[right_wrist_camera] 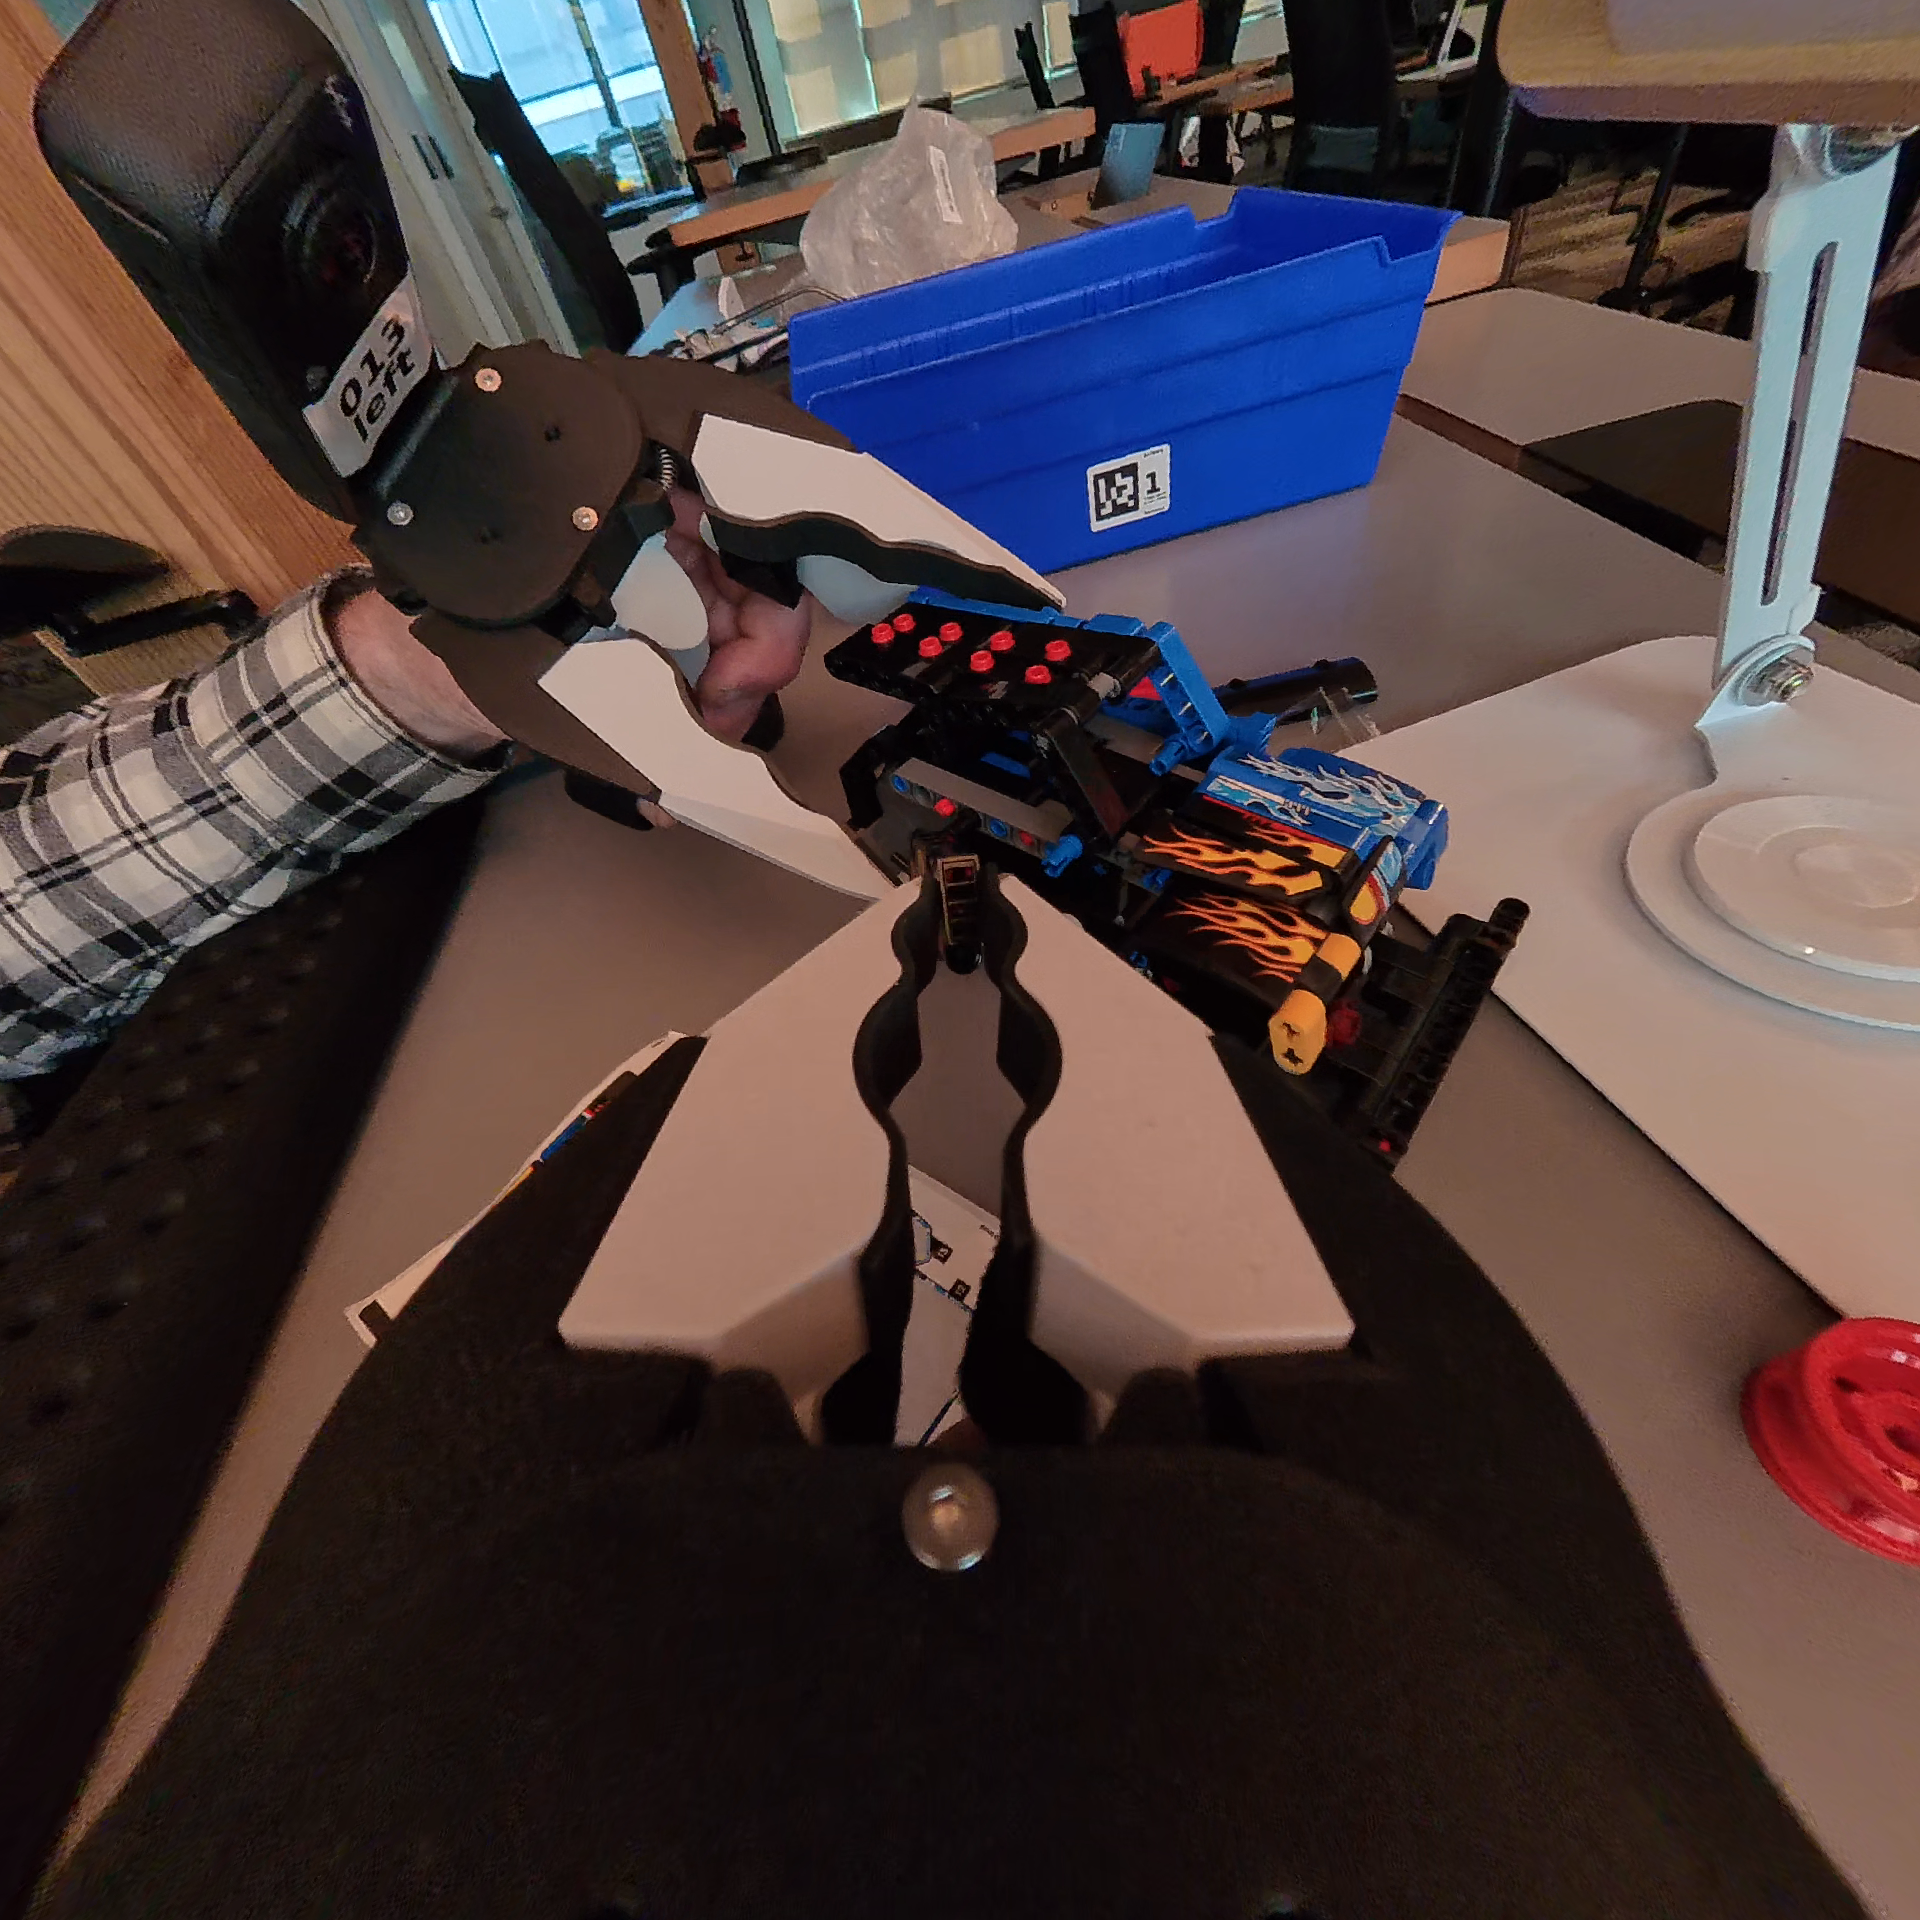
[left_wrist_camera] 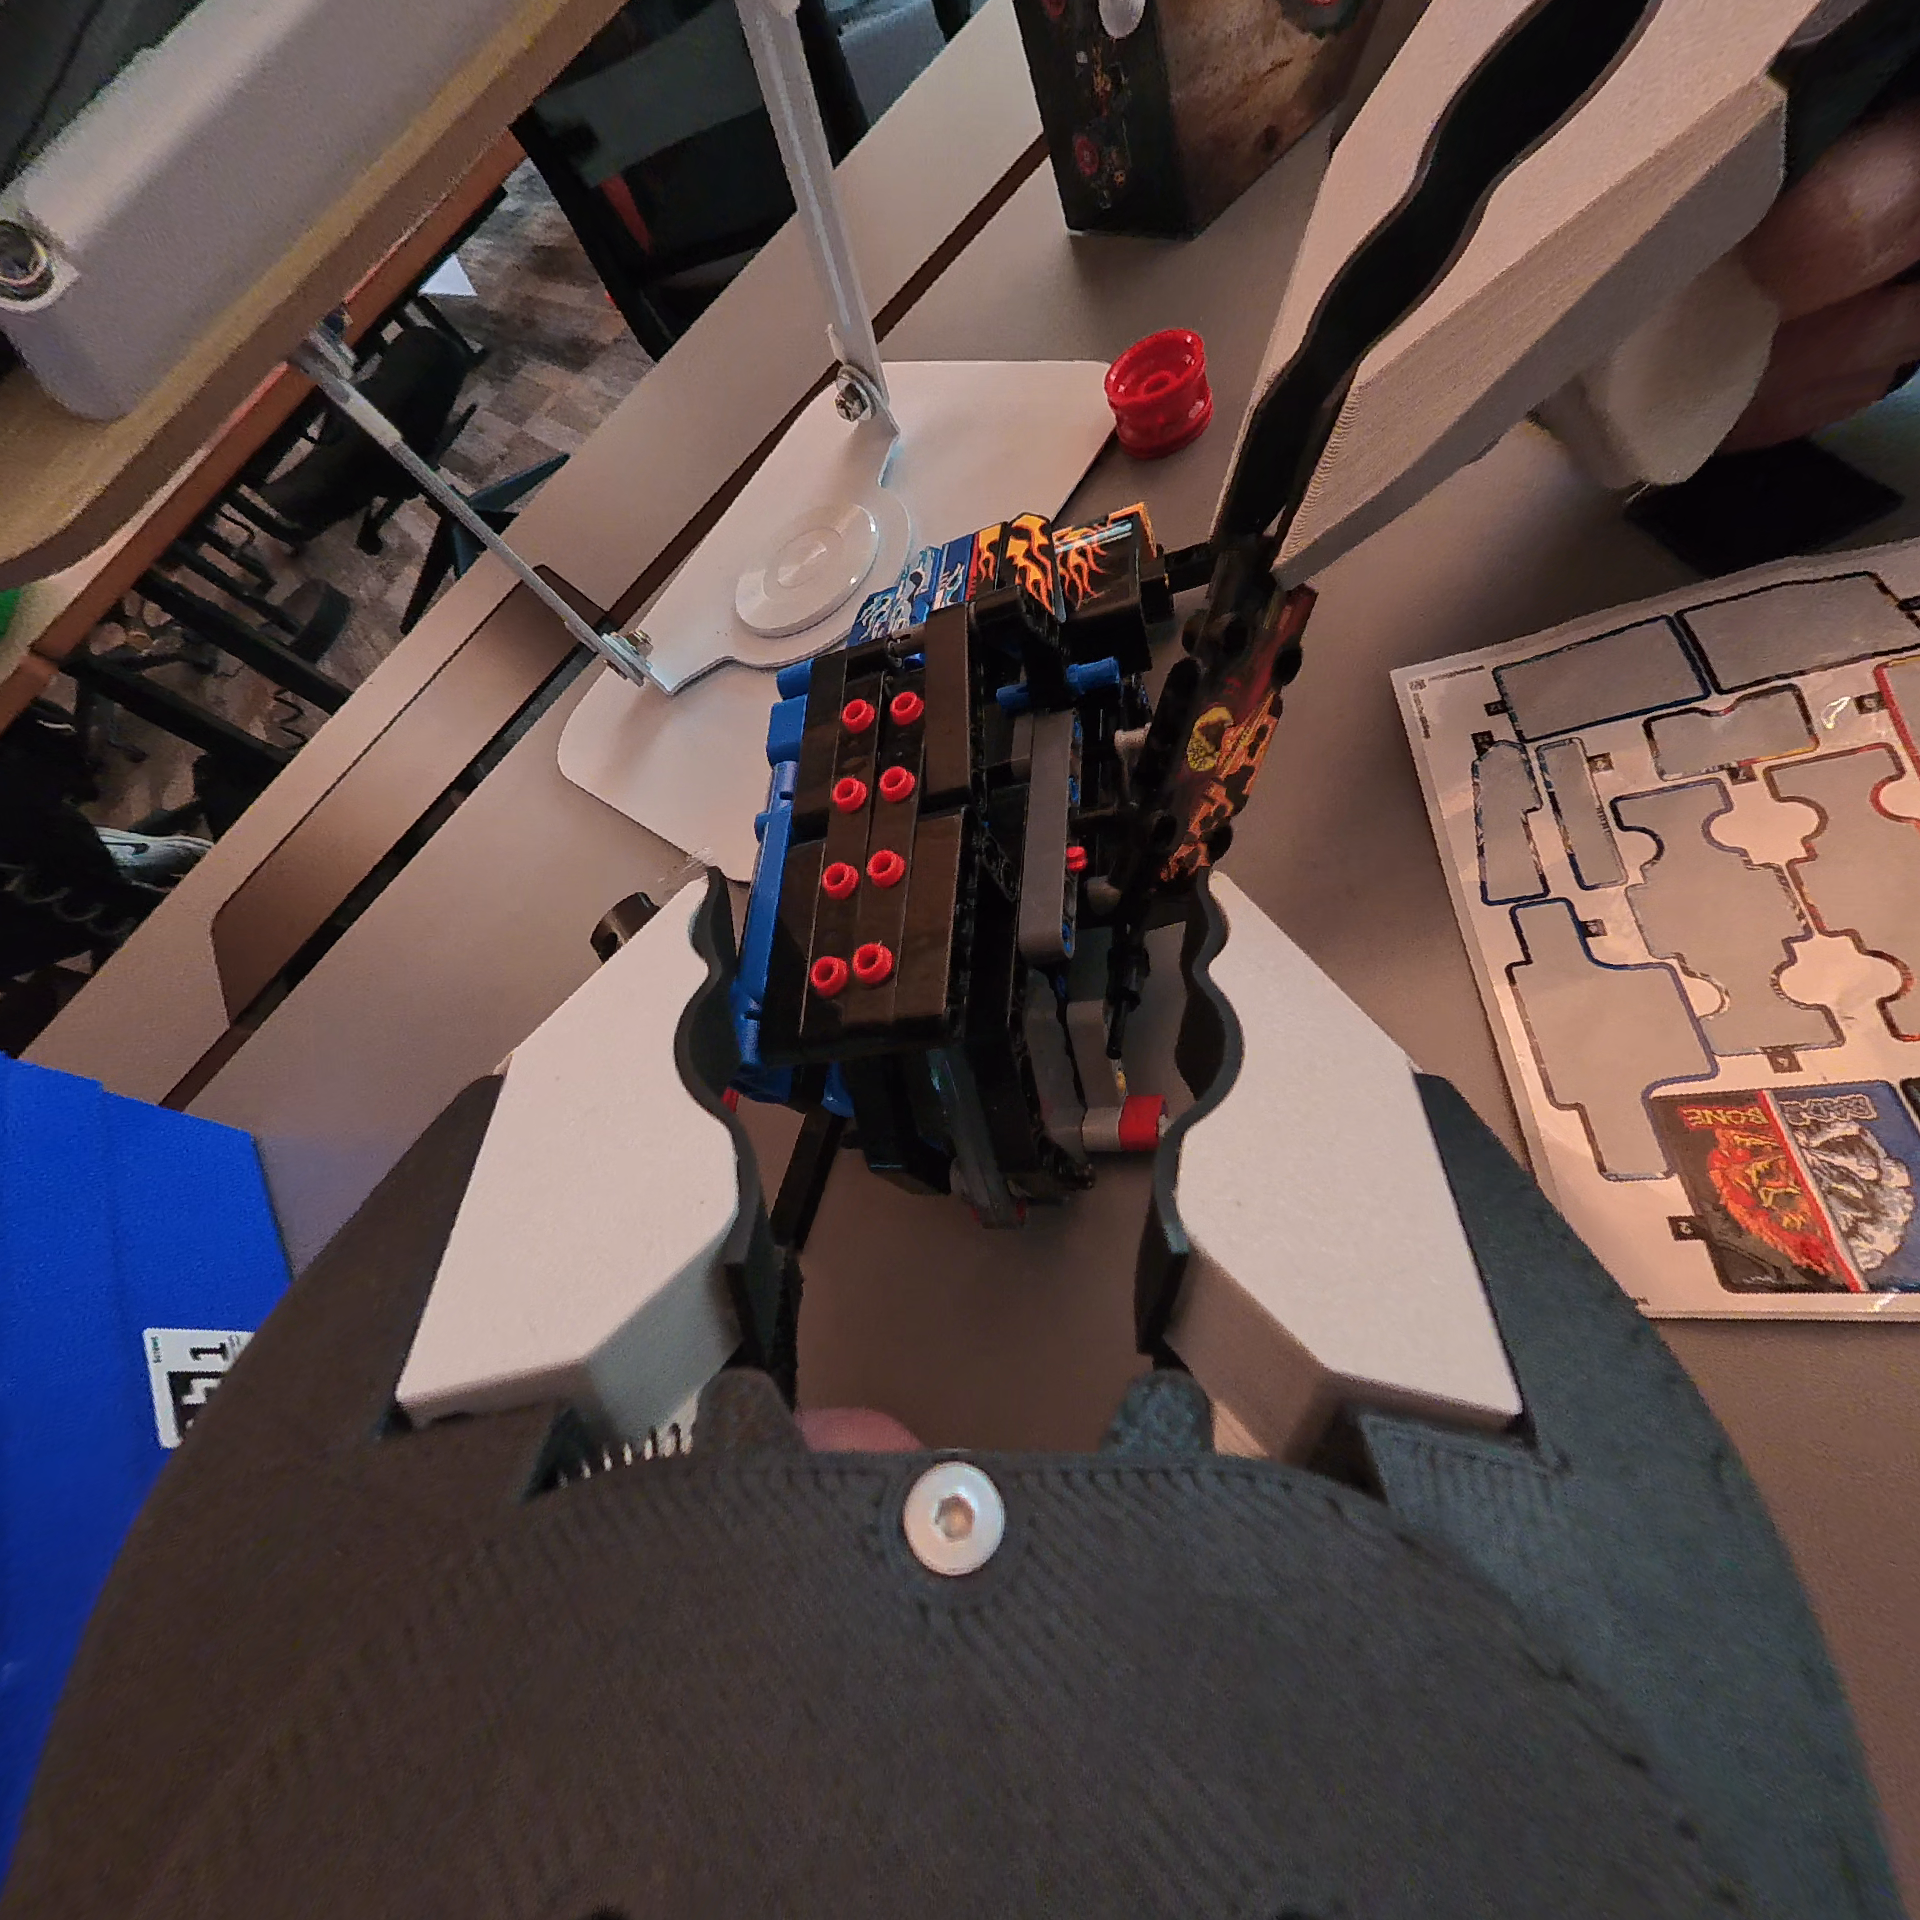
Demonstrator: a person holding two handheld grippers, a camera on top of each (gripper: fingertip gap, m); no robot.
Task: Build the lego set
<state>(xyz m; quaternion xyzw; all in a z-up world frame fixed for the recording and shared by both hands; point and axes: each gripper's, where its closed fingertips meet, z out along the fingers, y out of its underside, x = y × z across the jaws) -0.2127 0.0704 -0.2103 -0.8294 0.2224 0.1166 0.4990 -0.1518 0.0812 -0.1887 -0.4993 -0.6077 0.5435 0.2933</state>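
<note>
A black and blue lego truck [left_wrist_camera: 894, 852] with red pins on its roof and flame stickers on its hood sits tilted on the grey table [left_wrist_camera: 1351, 790]. My left gripper [left_wrist_camera: 961, 904] is shut on the truck's rear, one finger on each side. It also shows in the right wrist view [right_wrist_camera: 966, 743], clamping the truck [right_wrist_camera: 1247, 831] from above and below. My right gripper [right_wrist_camera: 954, 894] is shut on a thin black panel [right_wrist_camera: 956, 883] with a flame sticker. In the left wrist view it [left_wrist_camera: 1262, 551] holds that panel [left_wrist_camera: 1216, 748] upright against the truck's right side.
A red wheel hub [left_wrist_camera: 1156, 393] lies behind the truck; it also shows in the right wrist view [right_wrist_camera: 1839, 1434]. A sticker sheet [left_wrist_camera: 1704, 914] lies to the right. A white stand's base [right_wrist_camera: 1662, 935] and a blue bin [right_wrist_camera: 1122, 364] stand close by. A plaid sleeve [right_wrist_camera: 208, 810] reaches in from the left. About 7 centimetres separates my left fingertips from my right.
</note>
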